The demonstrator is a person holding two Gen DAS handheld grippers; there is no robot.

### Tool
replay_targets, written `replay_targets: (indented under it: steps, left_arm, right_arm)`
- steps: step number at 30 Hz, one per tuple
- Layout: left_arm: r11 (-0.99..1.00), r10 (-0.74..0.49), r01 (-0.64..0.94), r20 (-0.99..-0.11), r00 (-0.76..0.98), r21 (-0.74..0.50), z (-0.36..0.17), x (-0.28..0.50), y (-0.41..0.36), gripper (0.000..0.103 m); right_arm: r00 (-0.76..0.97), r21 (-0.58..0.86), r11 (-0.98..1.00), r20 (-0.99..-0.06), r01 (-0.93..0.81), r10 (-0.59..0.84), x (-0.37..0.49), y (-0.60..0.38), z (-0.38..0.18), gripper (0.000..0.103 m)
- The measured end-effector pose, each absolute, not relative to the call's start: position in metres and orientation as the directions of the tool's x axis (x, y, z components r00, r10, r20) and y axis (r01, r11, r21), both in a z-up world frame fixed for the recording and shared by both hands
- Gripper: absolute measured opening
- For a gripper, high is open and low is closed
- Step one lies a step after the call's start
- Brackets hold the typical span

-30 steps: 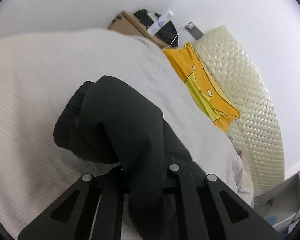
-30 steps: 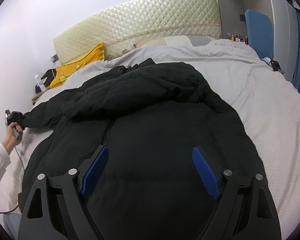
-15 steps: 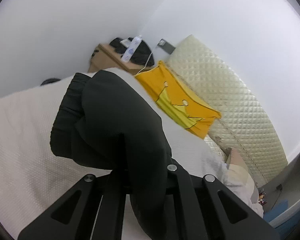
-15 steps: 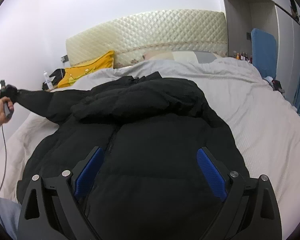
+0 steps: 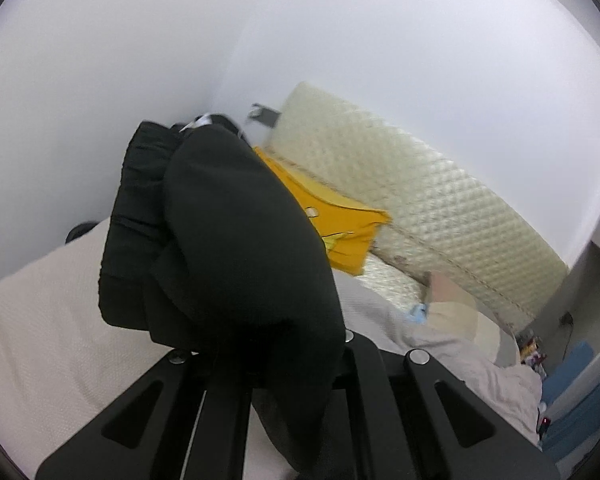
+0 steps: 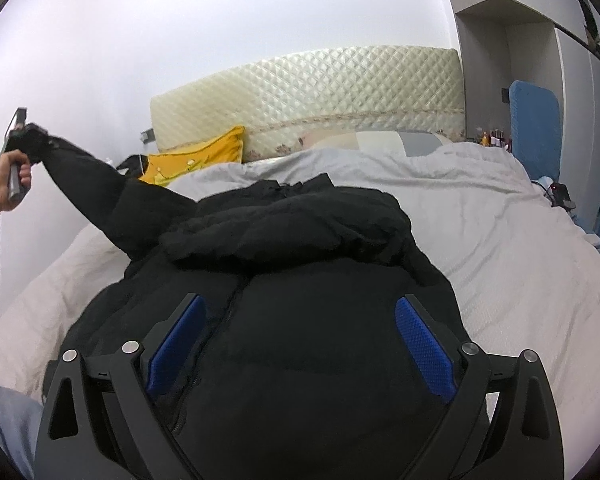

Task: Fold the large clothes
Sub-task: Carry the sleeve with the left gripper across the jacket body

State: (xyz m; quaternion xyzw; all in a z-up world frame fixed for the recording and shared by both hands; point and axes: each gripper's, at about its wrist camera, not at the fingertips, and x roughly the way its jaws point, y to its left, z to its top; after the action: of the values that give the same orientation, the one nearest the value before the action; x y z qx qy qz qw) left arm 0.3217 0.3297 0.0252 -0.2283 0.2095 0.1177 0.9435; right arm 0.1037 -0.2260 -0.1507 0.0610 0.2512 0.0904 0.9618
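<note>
A black puffer jacket (image 6: 300, 280) lies front-up on the bed, its hood bunched at the far end. My left gripper (image 6: 20, 140), held by a hand at the far left, is shut on the cuff end of the jacket's sleeve (image 6: 96, 192), which stretches up off the bed. In the left wrist view the black sleeve (image 5: 228, 240) drapes over my left gripper (image 5: 260, 356) and hides its fingertips. My right gripper (image 6: 300, 300) hovers over the jacket's lower body, with its blue pads (image 6: 420, 344) wide apart and nothing between them.
A pale bedspread (image 6: 500, 240) covers the bed. A yellow pillow (image 6: 204, 156) leans on the quilted headboard (image 6: 320, 92). A blue chair (image 6: 534, 120) and a wardrobe stand at the right. The person's hand (image 6: 4, 188) and a cable are at the left edge.
The left gripper has lifted the sleeve well up off the bed and the sleeve now hangs taut in the air. The right gripper's jaws have spread slightly and it has shifted a little.
</note>
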Motion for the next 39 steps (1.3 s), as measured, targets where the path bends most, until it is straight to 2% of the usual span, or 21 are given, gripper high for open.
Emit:
replay_targets:
  steps: [11, 20, 28, 36, 39]
  left_arm:
    - [0.946, 0.052, -0.174, -0.403, 0.914, -0.273, 0.065, 0.326, 0.208, 0.005]
    - [0.975, -0.061, -0.034, -0.411, 0.910, -0.222, 0.058, 0.339, 0.101, 0.005]
    - [0.986, -0.153, 0.106, -0.445, 0.883, -0.130, 0.024, 0.344, -0.001, 0.005]
    - [0.977, -0.207, 0.204, -0.537, 0.818, -0.066, -0.035, 0.352, -0.084, 0.005]
    - [0.969, -0.217, 0.244, -0.557, 0.802, -0.025, -0.049, 0.349, -0.106, 0.005]
  right_arm:
    - [0.898, 0.168, 0.977, -0.396, -0.133, 0.191, 0.076, -0.257, -0.135, 0.103]
    - [0.908, 0.239, 0.966, -0.374, -0.104, 0.190, 0.066, -0.288, -0.135, 0.103]
    - [0.917, 0.249, 0.968, -0.380, -0.026, 0.122, 0.063, -0.304, -0.139, 0.103]
    - [0.929, 0.167, 0.985, -0.369, 0.033, 0.032, 0.060, -0.301, -0.139, 0.103]
    - [0.929, 0.175, 0.984, -0.367, 0.027, 0.040, 0.061, -0.303, -0.141, 0.103]
